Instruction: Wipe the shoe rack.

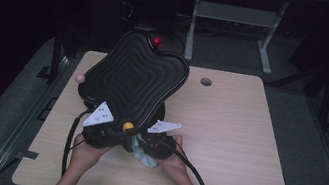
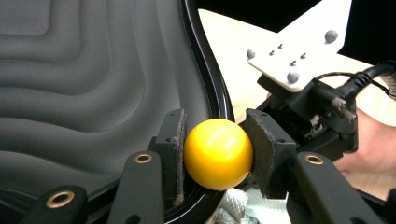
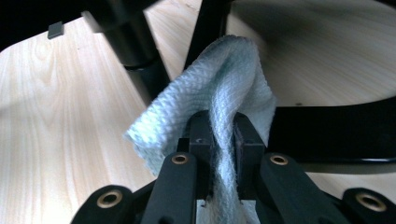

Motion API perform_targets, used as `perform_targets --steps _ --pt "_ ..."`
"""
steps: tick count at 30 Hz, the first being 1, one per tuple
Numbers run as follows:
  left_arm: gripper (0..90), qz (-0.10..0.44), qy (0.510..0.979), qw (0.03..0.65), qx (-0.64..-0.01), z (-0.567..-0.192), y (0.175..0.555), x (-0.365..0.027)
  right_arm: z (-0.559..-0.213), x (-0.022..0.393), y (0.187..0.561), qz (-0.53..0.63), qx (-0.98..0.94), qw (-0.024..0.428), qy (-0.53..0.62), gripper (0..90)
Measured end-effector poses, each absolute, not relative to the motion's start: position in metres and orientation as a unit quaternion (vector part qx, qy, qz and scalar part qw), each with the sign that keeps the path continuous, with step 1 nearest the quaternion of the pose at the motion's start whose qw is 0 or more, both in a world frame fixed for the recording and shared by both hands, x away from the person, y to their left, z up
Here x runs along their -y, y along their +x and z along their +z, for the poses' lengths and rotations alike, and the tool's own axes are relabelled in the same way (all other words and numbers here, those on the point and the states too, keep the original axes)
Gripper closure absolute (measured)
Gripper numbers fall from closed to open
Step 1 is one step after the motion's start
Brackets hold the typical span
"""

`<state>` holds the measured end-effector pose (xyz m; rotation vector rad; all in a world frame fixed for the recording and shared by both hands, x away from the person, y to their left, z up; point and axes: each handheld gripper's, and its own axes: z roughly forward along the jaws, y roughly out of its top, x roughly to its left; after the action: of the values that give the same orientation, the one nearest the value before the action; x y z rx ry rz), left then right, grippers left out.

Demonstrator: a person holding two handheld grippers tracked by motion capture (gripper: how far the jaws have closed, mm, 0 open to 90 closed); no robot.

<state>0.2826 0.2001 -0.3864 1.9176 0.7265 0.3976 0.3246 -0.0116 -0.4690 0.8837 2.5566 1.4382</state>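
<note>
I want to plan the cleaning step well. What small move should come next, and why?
Probably bring the right claw, shut on the pale cloth, up to the tilted black ridged board and begin wiping. The left claw has its pads against the yellow ball at the board's near edge, so the board seems steadied, while the cloth hangs just below that edge.

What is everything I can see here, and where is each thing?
black ridged tray: one, black, tilted above the table's left half
yellow ball: one, yellow, at the tray's near rim, clamped between the left claw's pads
red ball: one, red, at the tray's far rim
pink ball: one, pink, at the tray's left rim
cloth: one, pale blue-white, pinched in the right claw
table: one, light wood
left claw: one, black
right claw: one, black
hands: two, at the near edge
</note>
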Motion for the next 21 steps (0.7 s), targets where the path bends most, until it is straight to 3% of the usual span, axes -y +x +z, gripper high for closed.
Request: perform_targets --steps 11,21 --pt "60.0 0.138 0.807 0.51 -0.265 -0.386 0.262 -0.203 -0.466 0.039 0.338 0.46 -0.82 0.09 0.327 79.9" --pt "59.9 0.143 0.805 0.507 -0.272 -0.385 0.262 -0.217 -0.47 0.031 0.339 0.44 -0.828 0.108 0.329 81.6"
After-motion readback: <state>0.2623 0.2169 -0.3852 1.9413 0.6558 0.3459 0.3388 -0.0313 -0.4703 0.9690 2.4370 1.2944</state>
